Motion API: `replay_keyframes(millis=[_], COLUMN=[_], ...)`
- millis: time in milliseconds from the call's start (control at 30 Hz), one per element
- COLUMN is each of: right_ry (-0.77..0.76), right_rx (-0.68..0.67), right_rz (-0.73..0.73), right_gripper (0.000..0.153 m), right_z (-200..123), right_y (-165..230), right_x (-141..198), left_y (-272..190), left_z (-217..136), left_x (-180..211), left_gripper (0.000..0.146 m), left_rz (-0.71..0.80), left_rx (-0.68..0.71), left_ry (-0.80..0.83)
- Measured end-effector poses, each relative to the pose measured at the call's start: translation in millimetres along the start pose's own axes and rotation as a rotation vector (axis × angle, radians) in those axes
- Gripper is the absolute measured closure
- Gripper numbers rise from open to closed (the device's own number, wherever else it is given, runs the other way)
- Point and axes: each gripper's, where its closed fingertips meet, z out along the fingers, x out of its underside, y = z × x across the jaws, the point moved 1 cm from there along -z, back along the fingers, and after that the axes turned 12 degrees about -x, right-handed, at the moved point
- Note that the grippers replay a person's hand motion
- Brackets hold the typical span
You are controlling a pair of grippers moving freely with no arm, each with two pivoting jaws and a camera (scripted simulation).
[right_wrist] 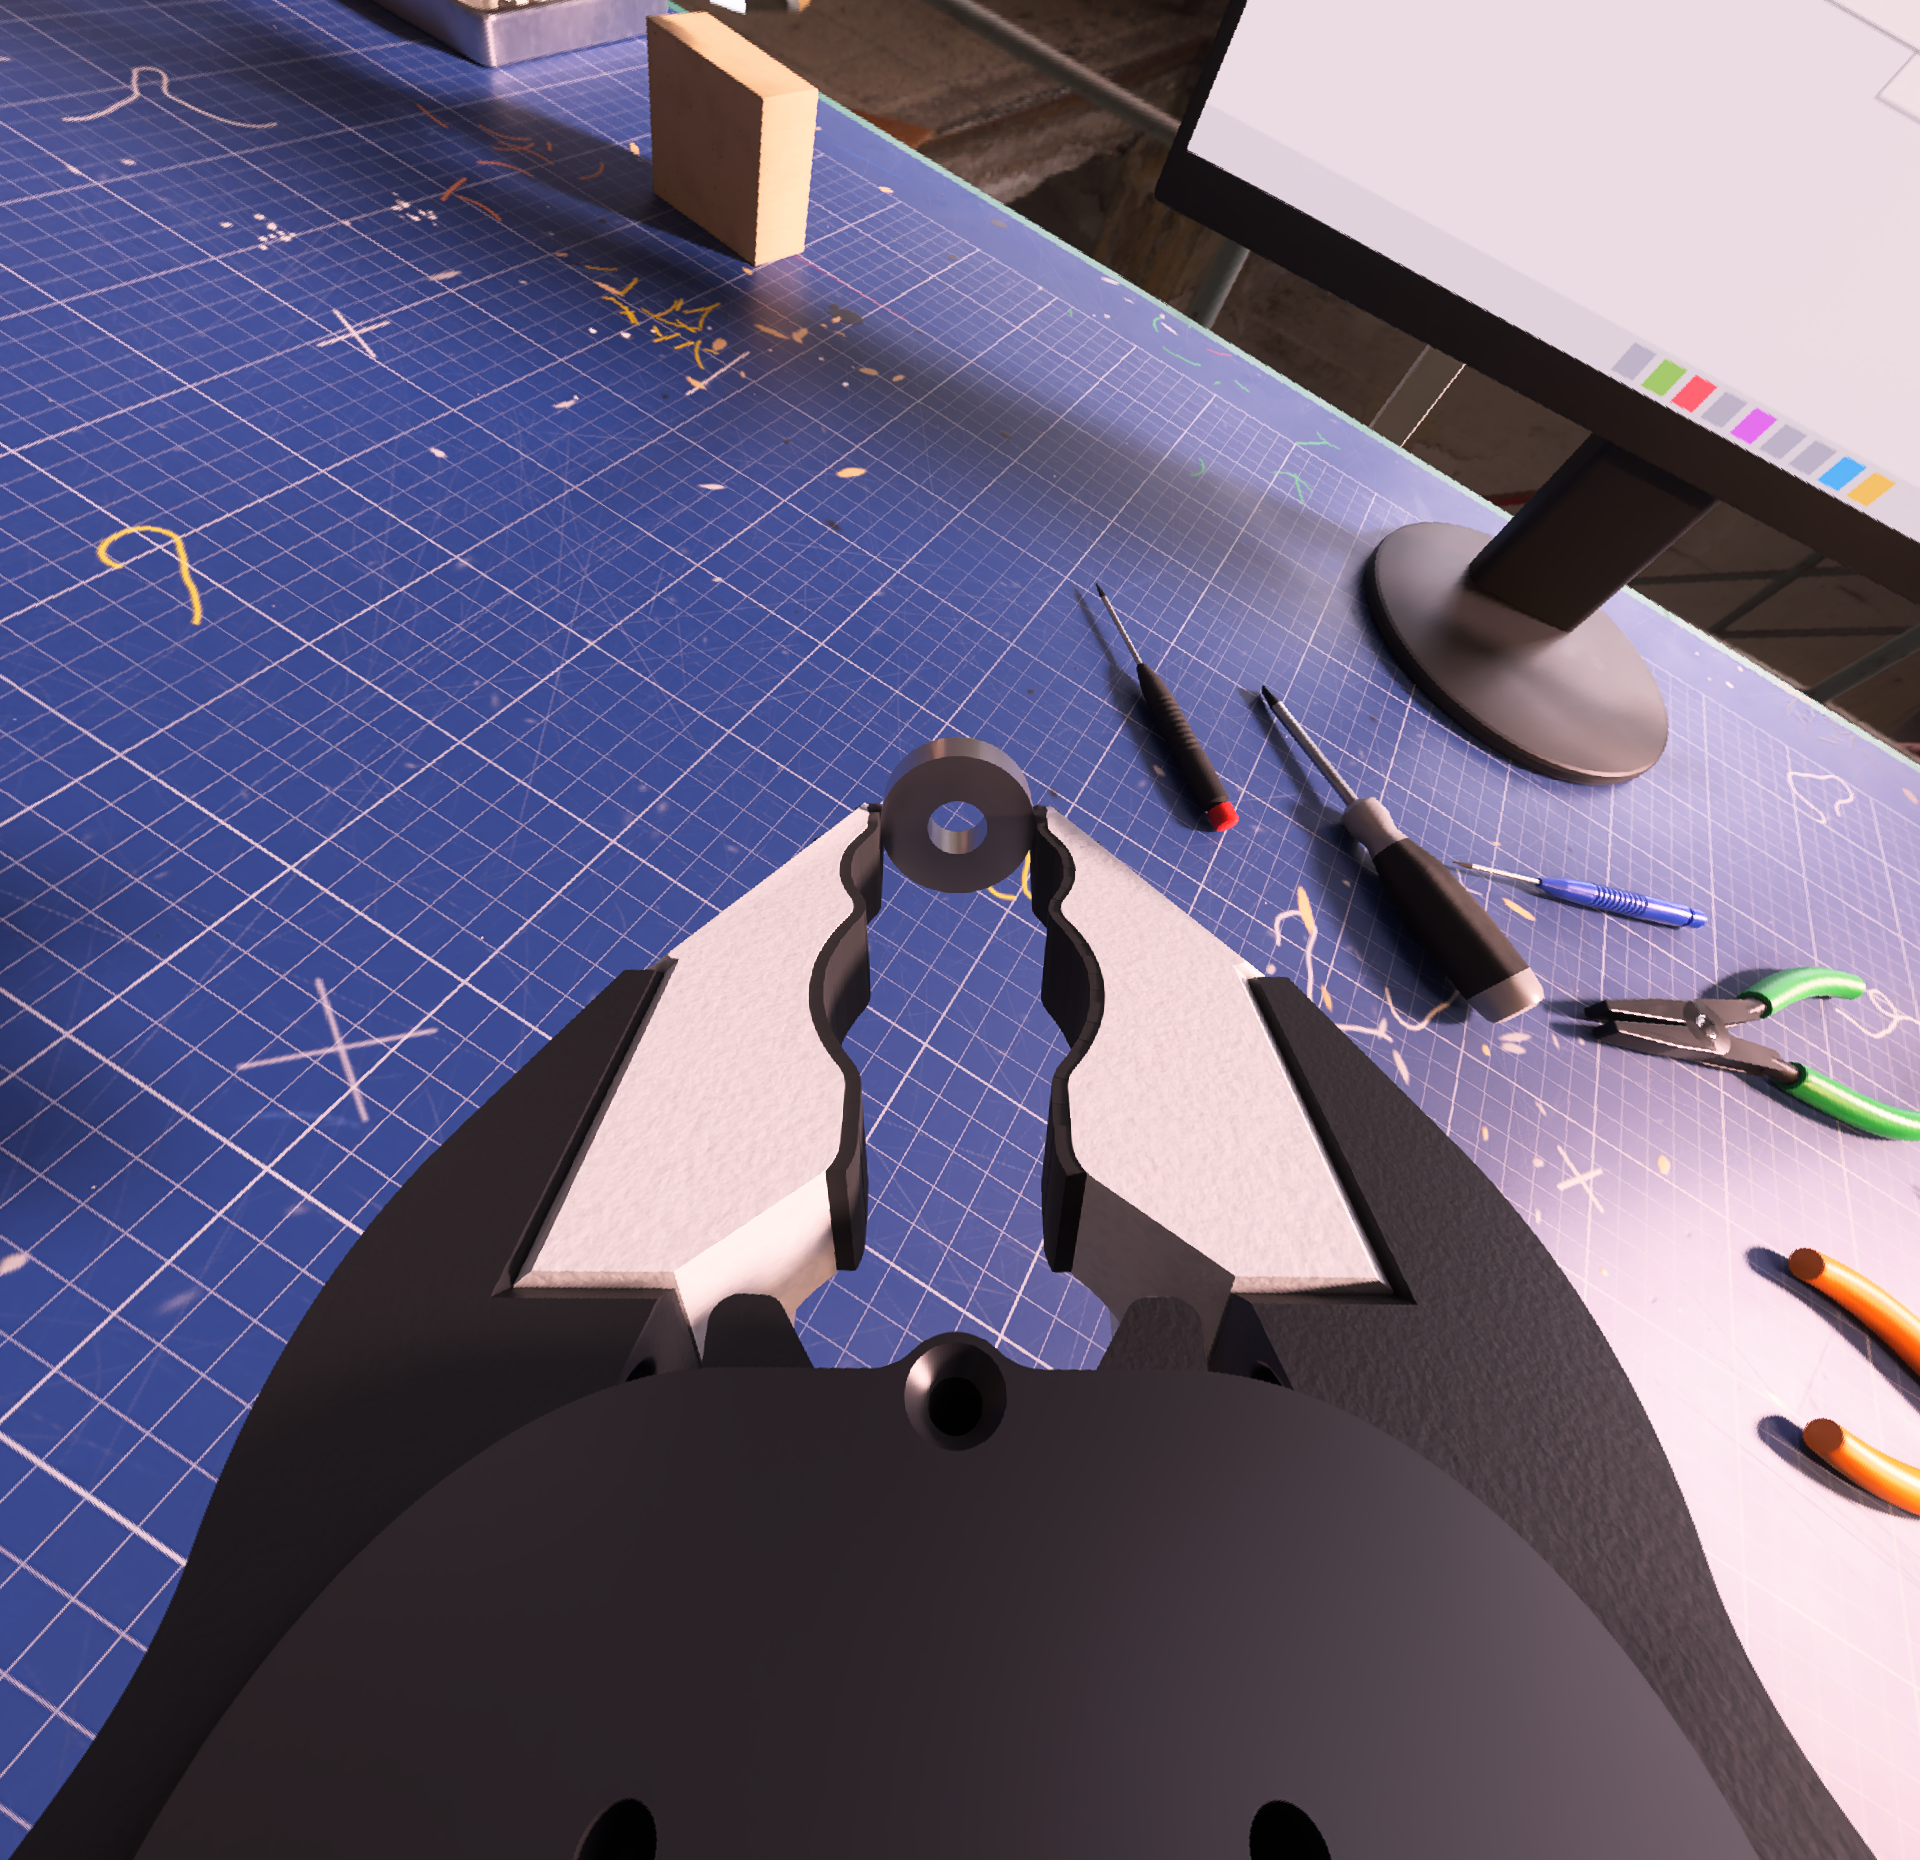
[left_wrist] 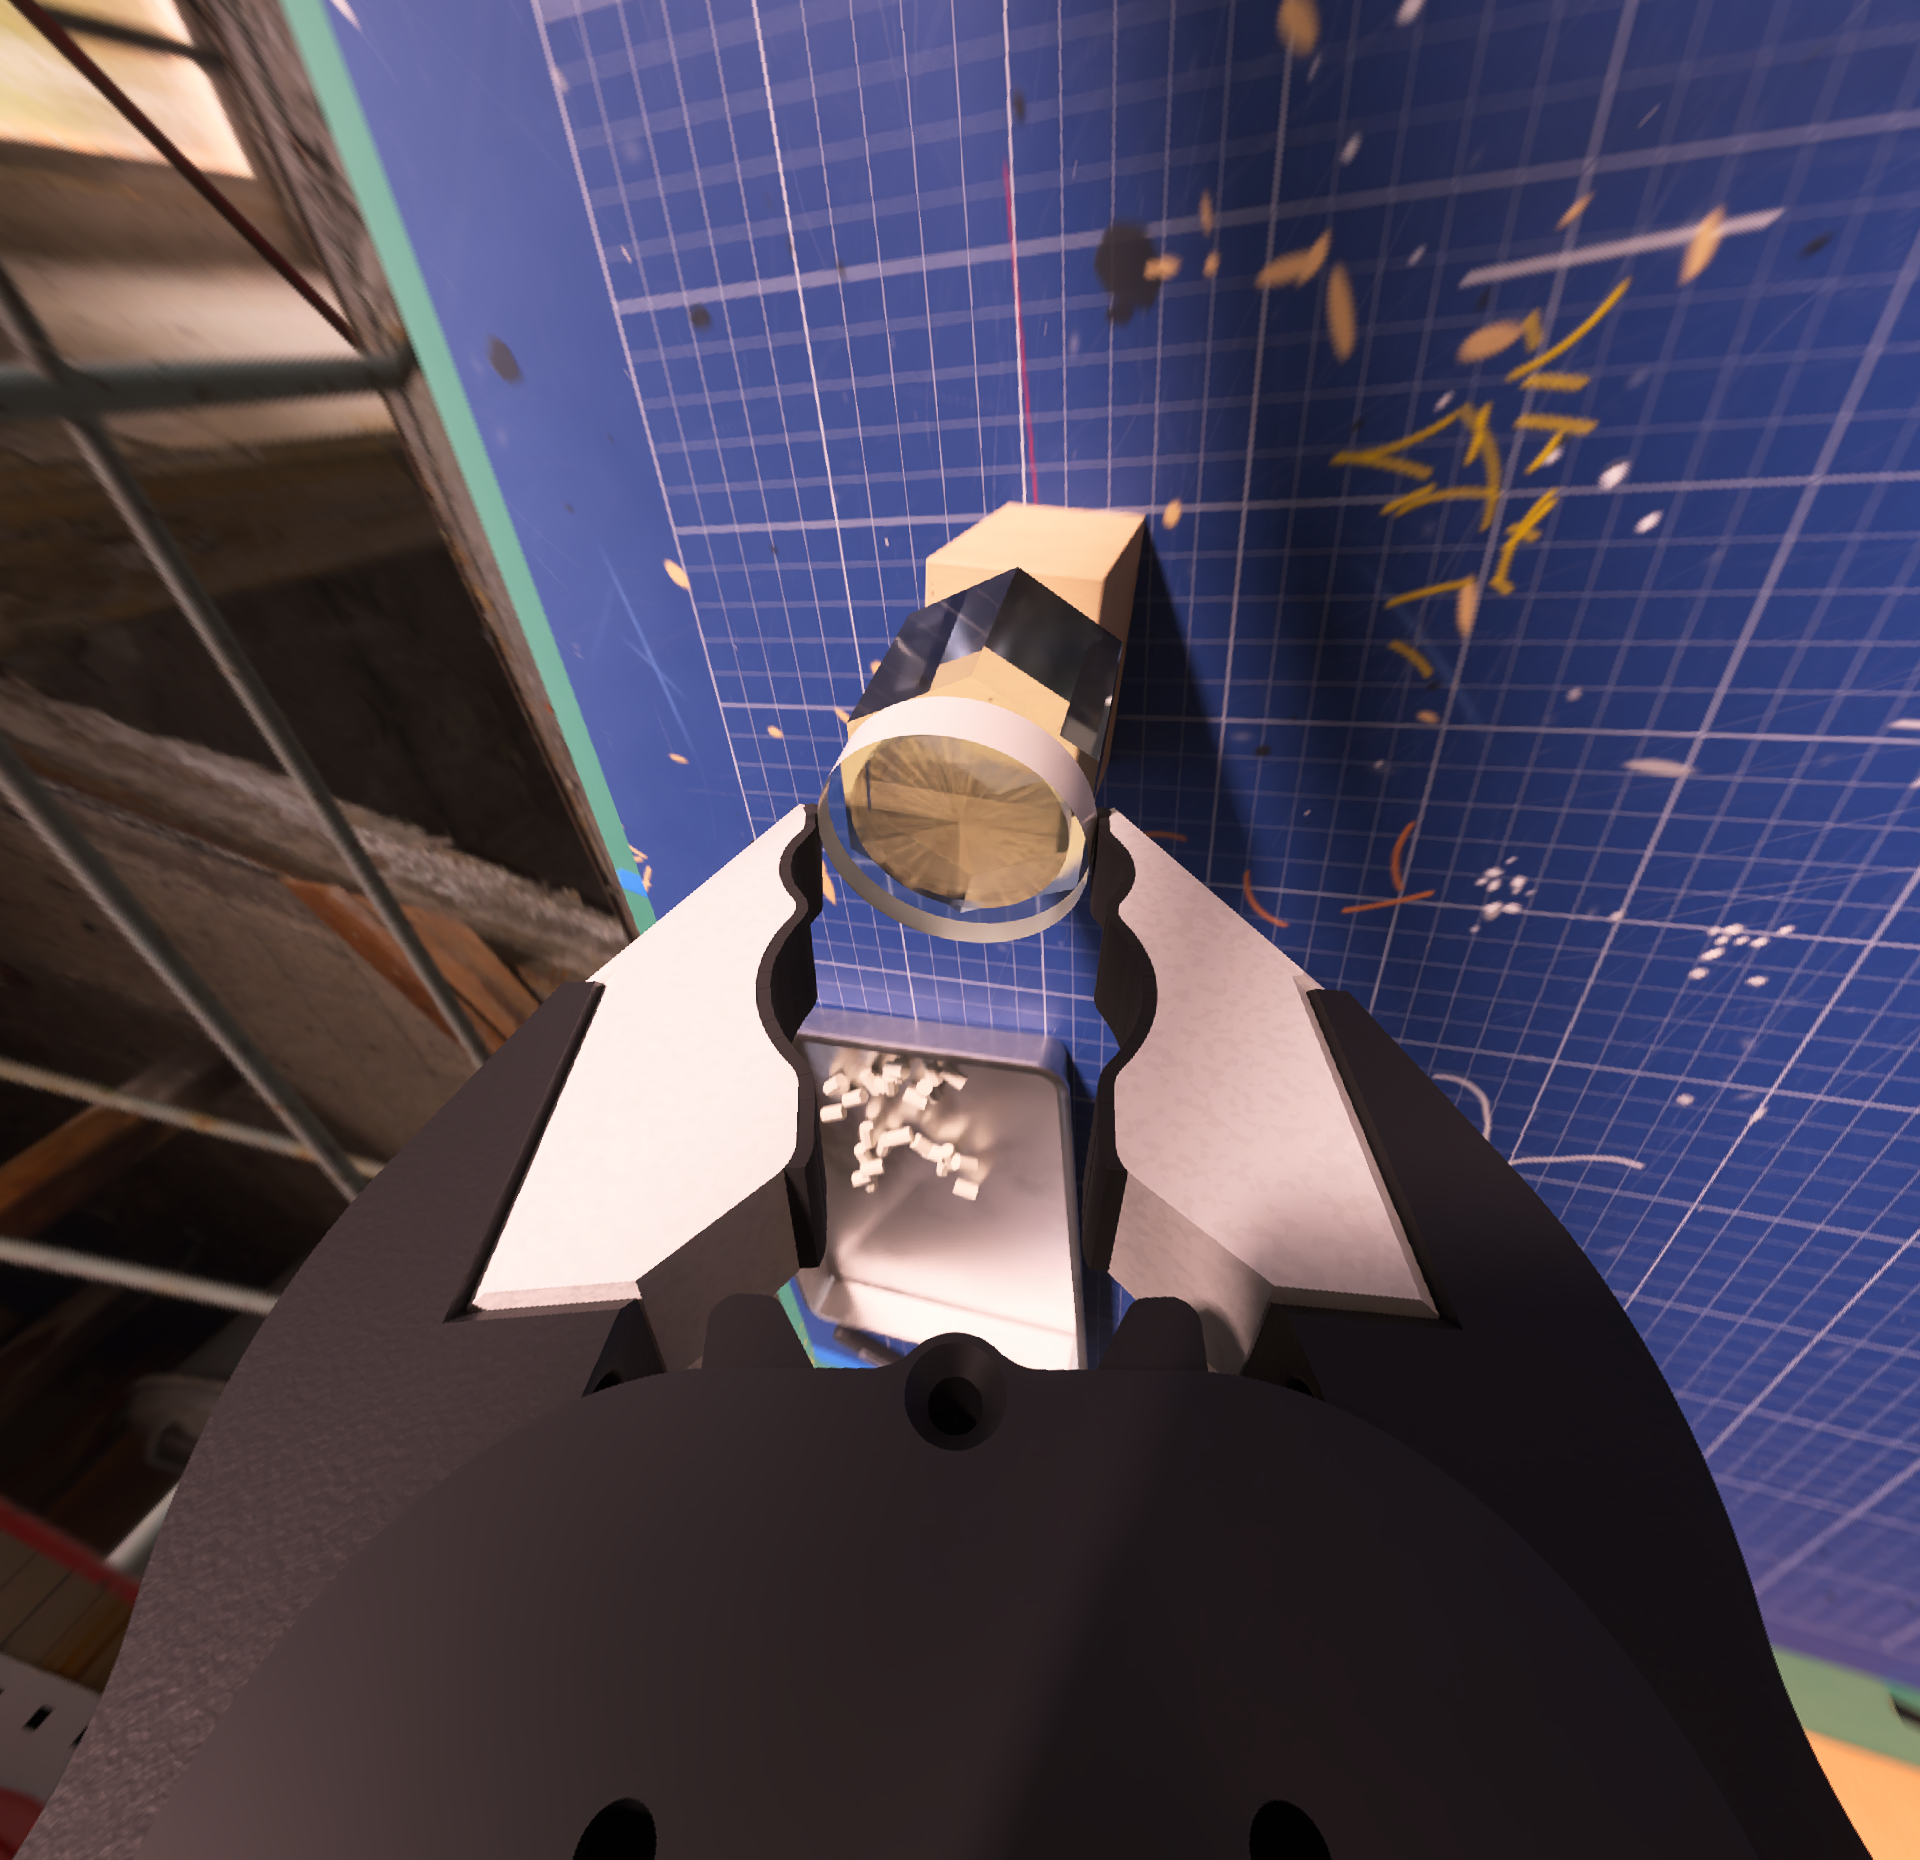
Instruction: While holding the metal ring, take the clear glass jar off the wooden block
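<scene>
- Clear glass jar [left_wrist: 982, 761], left wrist view: faceted body, round pale-rimmed mouth facing the camera; clamped at the rim between the tips of the left tool [left_wrist: 956, 854]. It appears raised off the wooden block [left_wrist: 1060, 558], a pale square-edged piece seen behind it on the blue gridded bench [left_wrist: 1558, 875].
- Metal tray [left_wrist: 935, 1166], same view: shallow, shiny, holding small white pieces; visible below, between the tool's fingers.
- Metal ring [right_wrist: 956, 818], right wrist view: thick grey washer shape with a round hole, pinched between the tips of the right tool [right_wrist: 956, 834], above the bench.
- Wooden block, right wrist view: upright on the bench, far ahead of the tool, top bare.
- Sundries at right: monitor [right_wrist: 1558, 148] on a round base, screwdrivers [right_wrist: 1423, 875], green-handled pliers [right_wrist: 1756, 1041].
</scene>
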Motion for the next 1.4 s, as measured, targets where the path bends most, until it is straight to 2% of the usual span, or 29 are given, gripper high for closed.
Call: replay_keyframes(millis=[200,400,600,767,833,1033,1400], right_ry=[0.003,0.003,-0.003,-0.006,-0.006,-0.005,-0.01], right_rx=[0.002,0.005,0.009,0.007,0.005,0.001,0.0], right_rz=[-0.002,-0.001,0.001,0.001,0.001,0.003,0.012], right_gripper=[0.125,0.125,0.125,0.125,0.125,0.125,0.125], right_z=[0,0,0,-1,-1,0,-1], right_y=[0,0,-1,-1,-1,-1,-1], right_x=[0,0,0,-1,-1,-1,-1], left_y=[-14,-66,-141,-181,-198,-245,-288], left_z=[-84,-177,-246,-294,-306,-329,-312], left_x=[-18,-44,-101,-148,-163,-195,-219], left_gripper=[0.094,0.094,0.094,0.094,0.094,0.094,0.094], left_rz=[-0.135,-0.175,-0.117,-0.178,-0.167,-0.118,-0.086], left_rx=[-0.052,0.0,0.081,0.195,0.272,0.381,0.431], left_ry=[-0.354,-0.742,-0.993,-1.215,-1.281,-1.388,-1.384])
